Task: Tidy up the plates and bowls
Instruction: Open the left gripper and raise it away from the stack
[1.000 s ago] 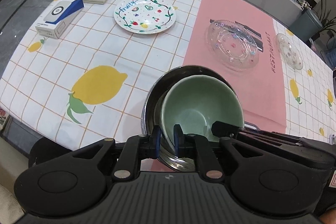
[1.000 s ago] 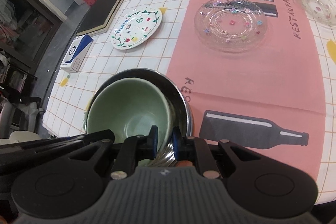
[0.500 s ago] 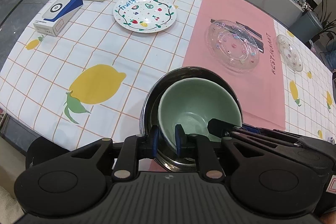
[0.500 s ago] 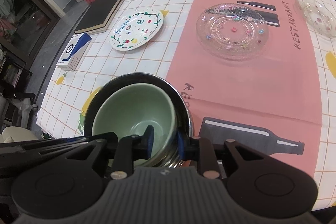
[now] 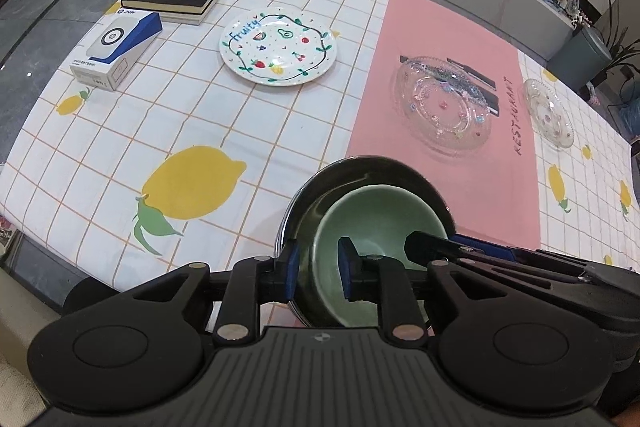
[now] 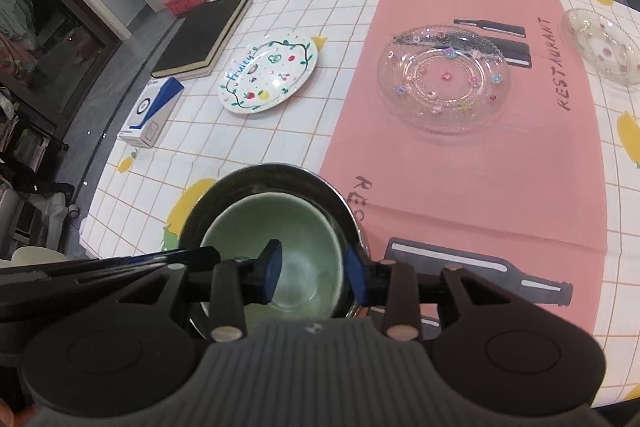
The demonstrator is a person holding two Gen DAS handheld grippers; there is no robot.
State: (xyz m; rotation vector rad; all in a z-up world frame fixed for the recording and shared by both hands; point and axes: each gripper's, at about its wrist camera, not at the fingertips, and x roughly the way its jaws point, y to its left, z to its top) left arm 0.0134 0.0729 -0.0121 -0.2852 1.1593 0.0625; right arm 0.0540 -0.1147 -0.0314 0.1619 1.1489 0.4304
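Left wrist: left gripper [image 5: 318, 269] parted astride rims of green bowl [image 5: 380, 223] and steel bowl [image 5: 360, 171], not clamped. Right gripper [image 6: 314, 273] same, wide open. Ceramic probably heavy, slick, chippable; pinch both rims.

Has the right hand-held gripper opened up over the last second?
Yes. The right hand-held gripper has spread its fingers, now straddling the rims of the green bowl and the steel bowl.

Round white ceramic plate with painted fruit border [image 5: 279, 49]: bore "Fruity" in blue script. Pink printed table mat [image 6: 460, 163]: carried "RESTAURANT" in dark capitals.
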